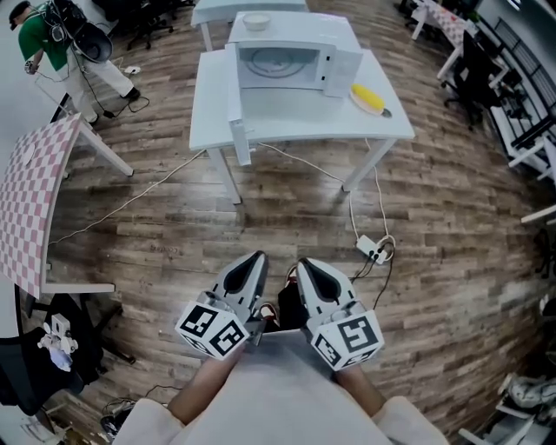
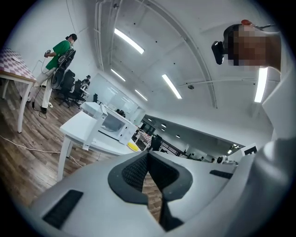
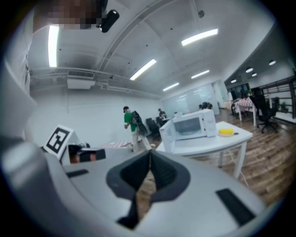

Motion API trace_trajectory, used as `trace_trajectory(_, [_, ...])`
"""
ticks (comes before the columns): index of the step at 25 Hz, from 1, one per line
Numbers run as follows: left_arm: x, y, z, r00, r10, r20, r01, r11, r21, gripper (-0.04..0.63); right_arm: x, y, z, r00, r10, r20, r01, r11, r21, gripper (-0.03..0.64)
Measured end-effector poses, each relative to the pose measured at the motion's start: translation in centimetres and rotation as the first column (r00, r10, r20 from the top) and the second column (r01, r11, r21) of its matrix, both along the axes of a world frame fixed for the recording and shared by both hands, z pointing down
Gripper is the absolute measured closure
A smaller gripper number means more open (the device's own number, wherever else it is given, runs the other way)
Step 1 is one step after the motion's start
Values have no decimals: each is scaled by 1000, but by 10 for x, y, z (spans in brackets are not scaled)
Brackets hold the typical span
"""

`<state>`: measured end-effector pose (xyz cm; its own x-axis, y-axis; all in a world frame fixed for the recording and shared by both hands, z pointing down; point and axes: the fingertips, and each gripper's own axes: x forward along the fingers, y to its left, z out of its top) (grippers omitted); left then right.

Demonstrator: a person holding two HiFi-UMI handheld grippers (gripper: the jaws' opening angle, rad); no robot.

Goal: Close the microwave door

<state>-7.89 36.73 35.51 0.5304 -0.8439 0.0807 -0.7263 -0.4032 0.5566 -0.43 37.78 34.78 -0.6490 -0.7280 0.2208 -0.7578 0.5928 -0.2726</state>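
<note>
Microwave door (image 1: 234, 97) ajar, jaws together.

Floor (image 1: 174, 226): brown wood planks. White table (image 1: 393, 124) at centre; second white table (image 1: 208, 10) behind it. Pink-checkered table (image 1: 35, 191) at left. Power strip (image 1: 372, 249) on floor. White ceiling (image 2: 185, 46), linear strip lights (image 2: 129, 40). Black office chair (image 3: 266, 111) at far right.

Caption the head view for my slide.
Left gripper and right gripper shut, far from the open microwave on a table.
</note>
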Motion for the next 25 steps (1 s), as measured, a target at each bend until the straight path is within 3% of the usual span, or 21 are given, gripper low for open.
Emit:
trace_trajectory(16, [18,-103,-6,997,-64,51,64,998,-1,577,14,-109,-5,991,-86,104,85,996,14,594])
trace_trajectory(25, [33,-130,-7,991,-100,93,99,995,17,577,29,-142,-8,980,-116,161,111,993,37,594])
